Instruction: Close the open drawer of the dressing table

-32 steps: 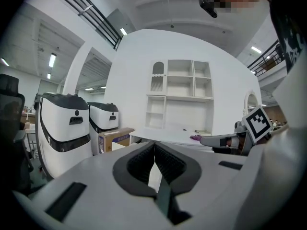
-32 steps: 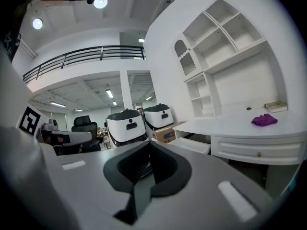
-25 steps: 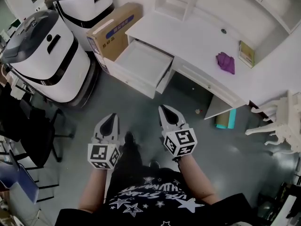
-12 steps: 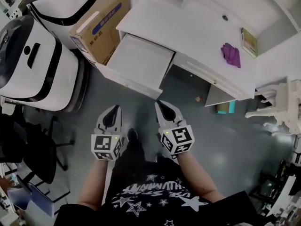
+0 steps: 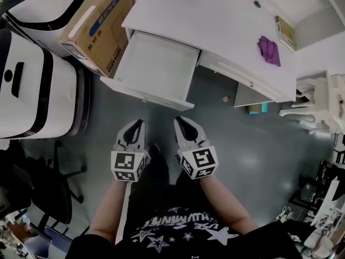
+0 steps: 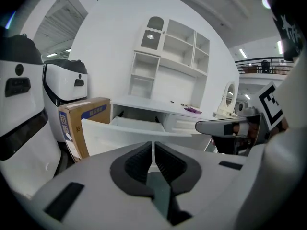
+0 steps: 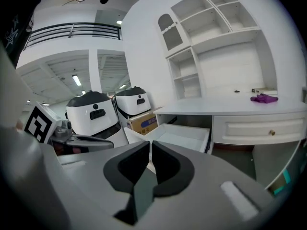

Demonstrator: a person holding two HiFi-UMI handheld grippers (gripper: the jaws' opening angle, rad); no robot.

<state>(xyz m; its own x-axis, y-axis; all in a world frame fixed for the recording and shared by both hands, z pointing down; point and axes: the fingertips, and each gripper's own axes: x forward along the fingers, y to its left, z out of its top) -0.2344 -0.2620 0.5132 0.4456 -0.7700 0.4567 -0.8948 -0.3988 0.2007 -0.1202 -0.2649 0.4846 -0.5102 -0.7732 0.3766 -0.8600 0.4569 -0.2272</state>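
Observation:
The white dressing table (image 5: 215,28) stands ahead, its left drawer (image 5: 153,69) pulled out and empty. The drawer's front panel (image 5: 145,95) with a small knob faces me. My left gripper (image 5: 136,125) hangs a short way in front of that panel, jaws shut on nothing. My right gripper (image 5: 180,123) is beside it, also shut and empty. The left gripper view has the drawer (image 6: 136,128) beyond the shut left gripper (image 6: 153,150). In the right gripper view the drawer (image 7: 180,135) lies past the shut right gripper (image 7: 150,150).
A cardboard box (image 5: 97,23) stands left of the drawer, with white robot bodies (image 5: 32,85) further left. A purple cloth (image 5: 268,50) and a small book (image 5: 287,32) lie on the tabletop. A white chair (image 5: 318,104) is at right. Grey floor (image 5: 259,144) lies between.
Both grippers have moved forward and down toward the open drawer, which now lies closer and larger in the head view. Both stayed shut.

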